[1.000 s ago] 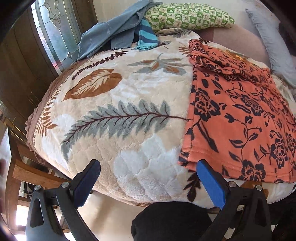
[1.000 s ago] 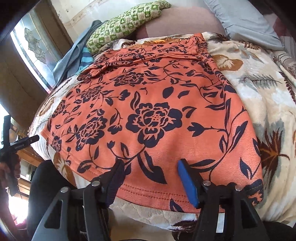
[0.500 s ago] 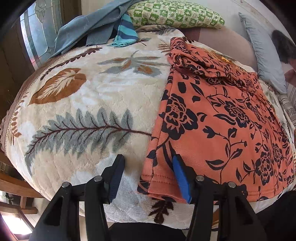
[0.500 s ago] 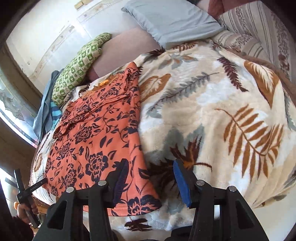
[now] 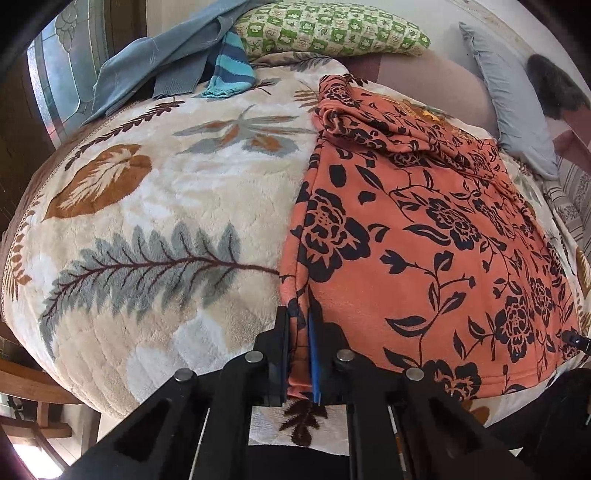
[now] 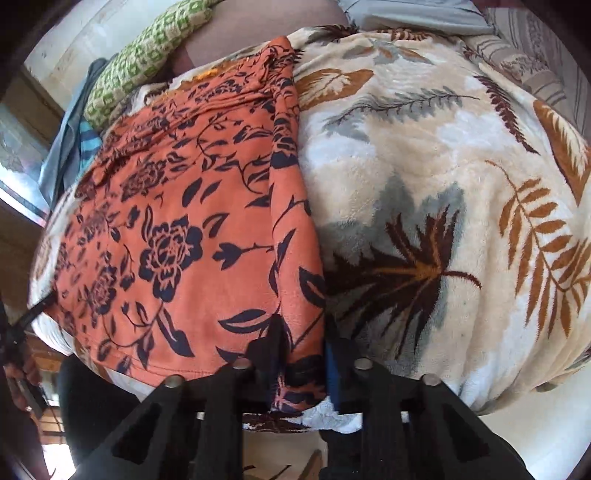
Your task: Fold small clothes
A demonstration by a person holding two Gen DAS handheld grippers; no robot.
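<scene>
Two tongs, both just closed on the hem of the orange fleece garment with a black flower print (image 5: pixel 424 258). Left tongs (image 5: pixel 298 354) pinch the near left corner, cloth bunched between the pads. Right tongs (image 6: pixel 301 369) pinch the near right corner the same way, with some white pile showing under the cloth at the blue pad. Garment lies flat on the cream plush leaf-pattern blanket (image 5: pixel 155 206) covering the bed, hem at the near edge, far end rumpled toward the green checked pillow (image 5: pixel 332 31). Risks: right tongs may have caught blanket pile with the hem, so the lift could drag the blanket. Thin bite on thick fleece could slip under tension. Uneven lift between corners would skew the fold line.
</scene>
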